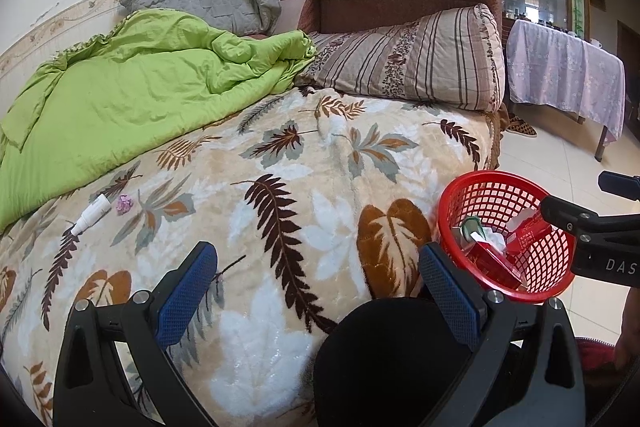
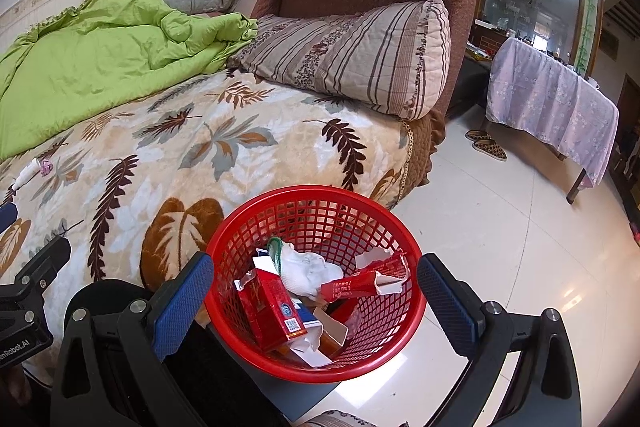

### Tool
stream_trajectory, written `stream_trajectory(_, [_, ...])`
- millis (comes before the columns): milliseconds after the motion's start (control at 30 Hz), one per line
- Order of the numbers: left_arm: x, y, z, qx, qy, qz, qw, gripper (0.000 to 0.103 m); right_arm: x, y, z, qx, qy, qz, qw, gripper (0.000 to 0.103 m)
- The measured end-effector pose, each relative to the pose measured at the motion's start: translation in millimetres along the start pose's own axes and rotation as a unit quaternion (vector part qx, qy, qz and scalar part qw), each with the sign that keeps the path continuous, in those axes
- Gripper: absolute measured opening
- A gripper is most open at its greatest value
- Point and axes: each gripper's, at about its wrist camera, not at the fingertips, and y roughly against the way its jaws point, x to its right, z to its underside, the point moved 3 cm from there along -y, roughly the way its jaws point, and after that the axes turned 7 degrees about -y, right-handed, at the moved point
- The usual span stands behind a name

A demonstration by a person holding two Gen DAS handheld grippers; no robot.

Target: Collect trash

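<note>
My right hand-held gripper (image 2: 316,291): spread wide, empty, above the red basket (image 2: 248,227) beside the bed (image 2: 168,163); cartons and tissue inside. My left hand-held gripper (image 1: 318,281): wide, empty. On the bed: white tube (image 1: 93,213), purple wad (image 1: 124,203).

The left wrist view looks forward along its fingers from low over the near part of the bed (image 1: 280,155), facing the far pillows and wall; the basket (image 1: 480,195) sits at its right edge. The right wrist view stands further right, close above the basket (image 2: 256,223), facing the same way, with more floor (image 2: 500,227) and the far table (image 2: 552,107) at right. Both share the bed, green quilt (image 1: 120,99), striped pillow (image 2: 360,59) and basket. Each view catches the other gripper at its edge.
</note>
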Motion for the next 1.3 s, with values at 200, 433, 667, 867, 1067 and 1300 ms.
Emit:
stream_trajectory(200, [0, 1, 0, 0.0, 0.0, 0.001, 1.0, 0.1, -2, 0, 0, 0.001, 0.003, 0.0, 1.0, 0.102])
stream_trajectory(433, [1, 1, 0, 0.001, -0.001, 0.001, 1.0, 0.1, -4, 2, 0, 0.003, 0.006, 0.001, 1.0, 0.102])
stream_trajectory(667, [-10, 1, 0, -0.007, 0.019, -0.002, 0.9998, 0.1, -13, 3, -5, 0.015, 0.015, -0.003, 1.0, 0.102])
stream_trajectory(867, [-87, 6, 10, -0.032, 0.095, -0.072, 0.9924, 0.1, -51, -3, -32, 0.033, 0.04, -0.048, 0.998, 0.102])
stream_trajectory(1067, [-194, -2, 66, -0.125, 0.184, -0.237, 0.9458, 0.1, -161, -27, -49, -0.001, 0.108, -0.134, 0.985, 0.103])
stream_trajectory(1300, [-271, -41, 129, -0.193, 0.27, -0.262, 0.9061, 0.1, -318, -86, -15, -0.084, 0.206, -0.193, 0.956, 0.102])
